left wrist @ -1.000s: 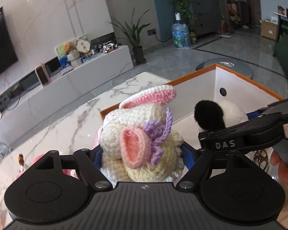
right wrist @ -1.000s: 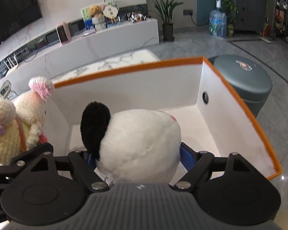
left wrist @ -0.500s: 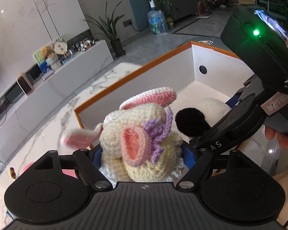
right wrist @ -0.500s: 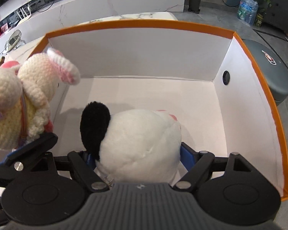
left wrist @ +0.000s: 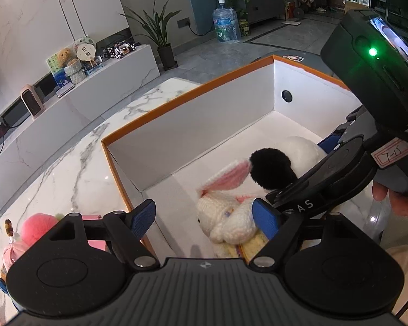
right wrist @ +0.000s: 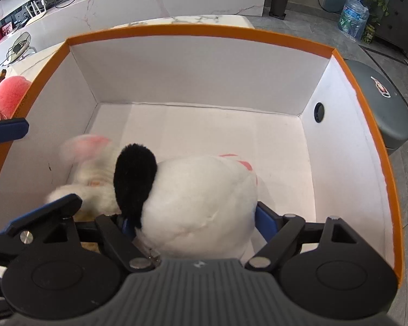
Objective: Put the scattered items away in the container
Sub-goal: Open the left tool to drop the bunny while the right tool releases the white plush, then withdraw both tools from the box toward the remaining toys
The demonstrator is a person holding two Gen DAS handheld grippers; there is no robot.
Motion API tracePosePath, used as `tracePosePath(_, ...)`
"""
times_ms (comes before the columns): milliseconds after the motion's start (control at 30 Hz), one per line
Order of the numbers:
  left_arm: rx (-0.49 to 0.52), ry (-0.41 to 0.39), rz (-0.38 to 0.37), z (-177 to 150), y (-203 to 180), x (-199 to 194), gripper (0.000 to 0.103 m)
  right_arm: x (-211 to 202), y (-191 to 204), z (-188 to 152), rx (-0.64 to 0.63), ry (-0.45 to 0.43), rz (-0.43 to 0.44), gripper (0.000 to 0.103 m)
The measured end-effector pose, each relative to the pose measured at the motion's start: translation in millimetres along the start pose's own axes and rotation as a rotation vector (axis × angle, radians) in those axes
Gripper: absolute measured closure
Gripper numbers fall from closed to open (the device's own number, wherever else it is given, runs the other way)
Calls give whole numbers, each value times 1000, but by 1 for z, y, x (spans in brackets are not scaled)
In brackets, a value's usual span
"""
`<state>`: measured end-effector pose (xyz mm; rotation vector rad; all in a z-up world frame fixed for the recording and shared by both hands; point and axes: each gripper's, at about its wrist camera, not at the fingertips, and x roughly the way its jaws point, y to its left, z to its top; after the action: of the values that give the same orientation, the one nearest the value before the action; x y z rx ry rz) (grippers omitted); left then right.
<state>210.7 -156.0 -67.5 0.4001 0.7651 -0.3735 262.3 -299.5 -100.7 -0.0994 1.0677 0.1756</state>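
Observation:
An orange-rimmed white box [left wrist: 176, 103] [right wrist: 193, 31] stands on the marble table. A crocheted cream bunny with pink ears [left wrist: 225, 217] [right wrist: 92, 168] lies inside it at the near left. My left gripper [left wrist: 204, 217] is open above it, jaws wide apart and holding nothing. My right gripper [right wrist: 190, 217] is shut on a white plush with a black ear [right wrist: 193, 198] [left wrist: 272, 165] and holds it inside the box, just right of the bunny.
Pink plush toys [left wrist: 38, 228] [right wrist: 11, 95] lie on the table left of the box. The left gripper's blue pads [right wrist: 8, 131] reach over the box's left wall. A grey round stool [right wrist: 380, 100] stands to the right of the box.
My left gripper opened and the crocheted bunny dropped into the box. My right gripper moved deeper into the box, still shut on the white plush.

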Motion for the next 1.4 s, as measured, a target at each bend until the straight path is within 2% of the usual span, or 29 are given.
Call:
tracePosePath(233, -21, -30, 6, -2, 3, -15, 10, -11, 1, -6, 19, -16, 18, 14)
tracePosePath(533, -57, -54, 21, -2, 7, -31, 10, -30, 0, -11, 91, -54, 41, 13)
tracePosePath(1000, -116, -92, 39, -9, 15, -60, 10, -71, 21, -28, 116, -180, -30, 13)
tracePosePath(1400, -168, -171, 77, -26, 25, -104, 10, -106, 46, -49, 115, -222, -55, 12)
